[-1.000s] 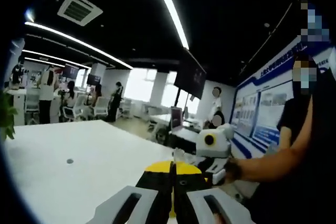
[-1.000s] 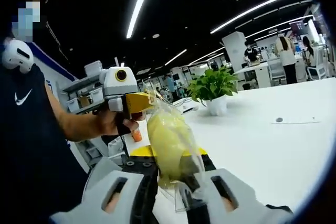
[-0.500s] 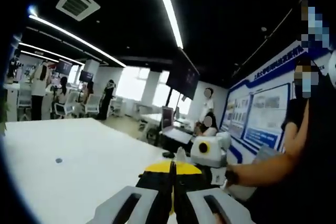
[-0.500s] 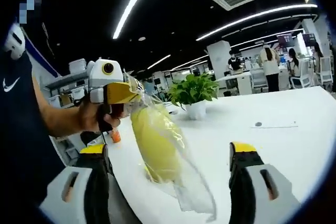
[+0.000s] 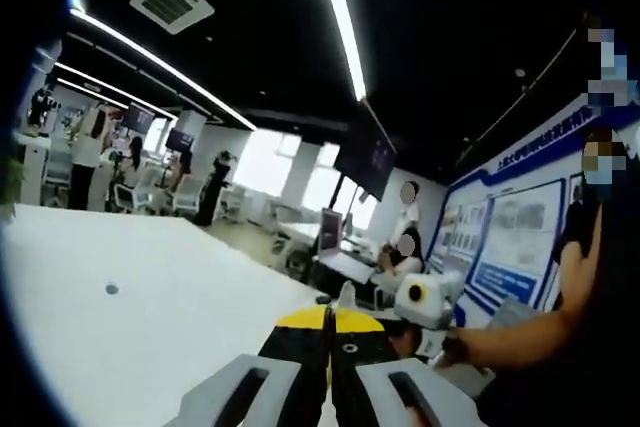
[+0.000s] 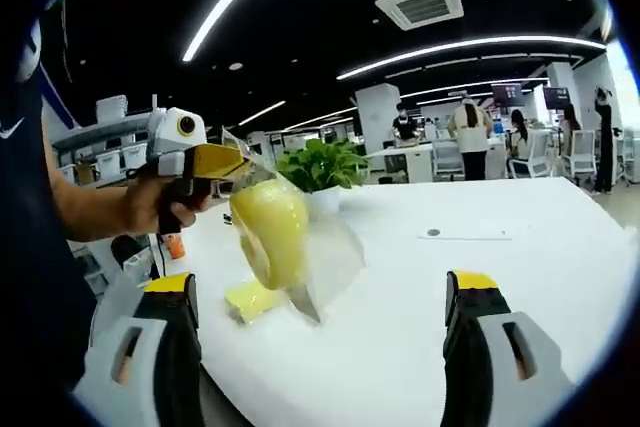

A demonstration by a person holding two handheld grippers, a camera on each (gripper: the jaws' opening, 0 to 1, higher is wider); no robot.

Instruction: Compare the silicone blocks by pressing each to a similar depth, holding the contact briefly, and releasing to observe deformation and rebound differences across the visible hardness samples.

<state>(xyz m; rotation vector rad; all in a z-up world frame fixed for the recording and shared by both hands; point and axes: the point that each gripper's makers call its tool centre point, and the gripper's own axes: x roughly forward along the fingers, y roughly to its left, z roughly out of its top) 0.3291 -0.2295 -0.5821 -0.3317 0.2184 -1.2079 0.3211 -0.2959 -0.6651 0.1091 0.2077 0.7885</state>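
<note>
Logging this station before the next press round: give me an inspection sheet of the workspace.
Surface: white table, bare apart from a small dark dot.
Job's things: yellow block in clear bag hanging from the left gripper; flat yellow piece lying on the table.
Clutter: potted plant.
Grippers: left shut on the bag; right gripper open, jaws wide apart.
Cables: nothing seen.
Surroundings: open office, ceiling light strips, people at desks.

Open-plan office: bright ceiling light strips (image 5: 340,22) run overhead, a ceiling vent (image 6: 425,2) sits at one o'clock, a potted plant (image 6: 320,169) tops the white surface (image 6: 500,277), and bright windows (image 5: 265,162) glow beyond.
</note>
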